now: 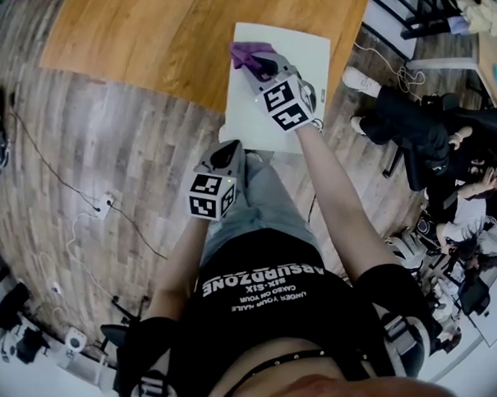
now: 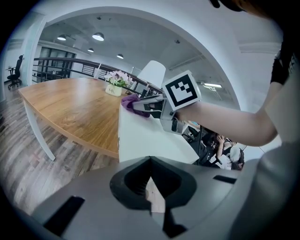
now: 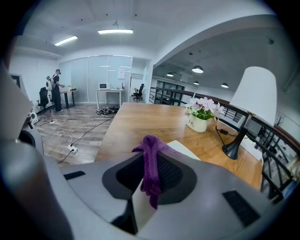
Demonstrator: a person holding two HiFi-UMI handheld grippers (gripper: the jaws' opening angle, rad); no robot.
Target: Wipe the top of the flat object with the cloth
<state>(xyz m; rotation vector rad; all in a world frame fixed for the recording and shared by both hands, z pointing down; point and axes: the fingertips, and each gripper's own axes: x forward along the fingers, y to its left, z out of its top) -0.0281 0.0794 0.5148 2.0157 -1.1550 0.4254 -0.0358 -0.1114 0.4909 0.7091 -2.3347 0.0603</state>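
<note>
The cloth (image 3: 151, 165), a purple one, is clamped between the fingers of the right gripper (image 1: 265, 66), which are closed tight on a bunched fold of it, with a loose end left hanging below. It is held out over the far left part of the flat object (image 1: 306, 53), a white board laid on the edge of the wooden tabletop (image 1: 143, 42), with its near end jutting out past that edge. In the left gripper view the cloth appears to be pressed onto the far end of the board, though actual contact cannot be confirmed. The left gripper (image 1: 228, 156) is kept back near the body, well apart from the board, and its fingers are seen together with nothing between them. The wiping is judged to be under way rather than finished: the cloth is grasped and brought to the surface, which is the part that can be called done. No dirt or streaks are visible on the white top, so the share already wiped cannot be told; the near and right parts of the board are probably left to be covered.
</note>
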